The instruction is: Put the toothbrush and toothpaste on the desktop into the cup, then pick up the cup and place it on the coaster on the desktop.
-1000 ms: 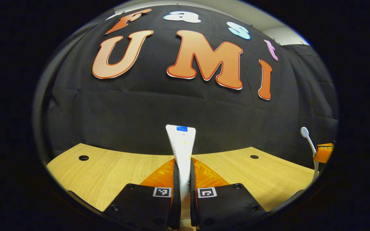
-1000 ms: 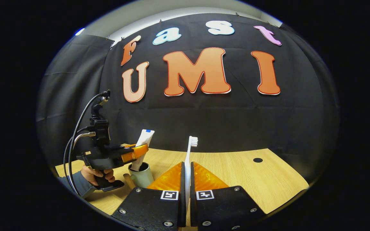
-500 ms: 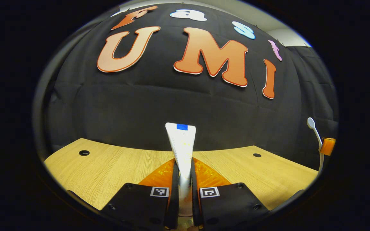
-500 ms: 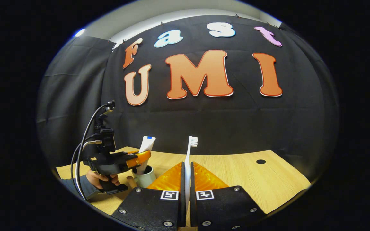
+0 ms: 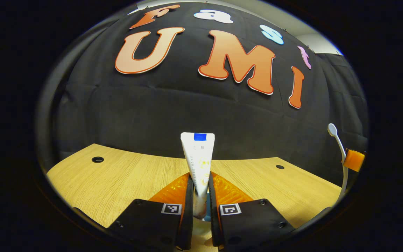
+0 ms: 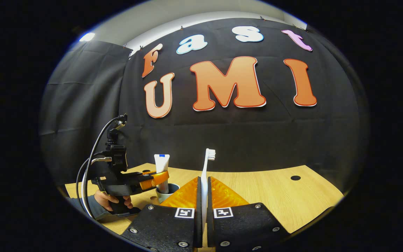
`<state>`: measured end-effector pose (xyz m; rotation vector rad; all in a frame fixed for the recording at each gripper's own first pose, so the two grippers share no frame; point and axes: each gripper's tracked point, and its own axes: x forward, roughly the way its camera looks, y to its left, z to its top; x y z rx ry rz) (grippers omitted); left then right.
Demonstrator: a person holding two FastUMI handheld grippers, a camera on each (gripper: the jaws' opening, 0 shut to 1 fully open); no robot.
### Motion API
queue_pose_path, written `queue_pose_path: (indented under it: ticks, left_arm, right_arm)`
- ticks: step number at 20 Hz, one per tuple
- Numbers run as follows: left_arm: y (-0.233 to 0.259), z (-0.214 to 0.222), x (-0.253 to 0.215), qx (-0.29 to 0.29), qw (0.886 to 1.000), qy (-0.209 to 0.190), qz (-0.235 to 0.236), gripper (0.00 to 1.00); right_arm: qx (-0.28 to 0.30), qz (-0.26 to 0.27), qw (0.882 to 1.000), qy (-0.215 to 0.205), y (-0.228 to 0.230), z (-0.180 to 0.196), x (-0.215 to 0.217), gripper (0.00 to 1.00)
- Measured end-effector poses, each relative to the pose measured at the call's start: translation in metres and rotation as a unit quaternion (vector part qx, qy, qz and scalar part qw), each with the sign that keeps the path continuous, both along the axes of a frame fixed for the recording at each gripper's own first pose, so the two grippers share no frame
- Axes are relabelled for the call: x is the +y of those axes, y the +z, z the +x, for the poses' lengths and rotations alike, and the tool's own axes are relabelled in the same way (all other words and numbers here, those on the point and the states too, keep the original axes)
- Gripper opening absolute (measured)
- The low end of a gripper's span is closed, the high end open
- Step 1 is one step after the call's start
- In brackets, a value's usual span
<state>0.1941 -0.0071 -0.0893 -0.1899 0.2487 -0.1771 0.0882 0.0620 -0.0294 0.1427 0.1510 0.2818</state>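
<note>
Toothpaste [image 5: 198, 159] clamped by left gripper [image 5: 199, 196], its base hidden inside cup [image 6: 168, 190]; right gripper [image 6: 203, 199] pinches toothbrush [image 6: 206, 168].

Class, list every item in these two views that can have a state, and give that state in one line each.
toothpaste: upright, gripped between the left gripper's fingers, its lower end inside the cup
cup: upright on the desktop, toothpaste standing in it
toothbrush: upright, bristles up, held off the desktop
left gripper: shut on the toothpaste
right gripper: shut on the toothbrush
desktop: bears the cup
</note>
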Motion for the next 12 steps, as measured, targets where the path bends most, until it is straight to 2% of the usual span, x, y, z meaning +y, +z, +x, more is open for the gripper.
queue_pose_path:
  ticks: [6,8,12]
  left_arm:
    - [-0.006,-0.019,-0.002,0.012,1.0,-0.017,0.012,0.31]
    - [-0.012,-0.026,0.002,0.021,0.999,-0.01,0.026,0.37]
    - [0.005,-0.038,0.007,-0.002,1.0,-0.003,0.028,0.37]
  right_arm:
    - [-0.019,0.023,0.999,0.019,0.004,0.009,0.024,0.06]
    - [-0.025,0.035,0.999,0.027,0.006,0.012,0.032,0.06]
    - [-0.038,0.055,0.997,0.037,0.007,0.022,0.047,0.06]
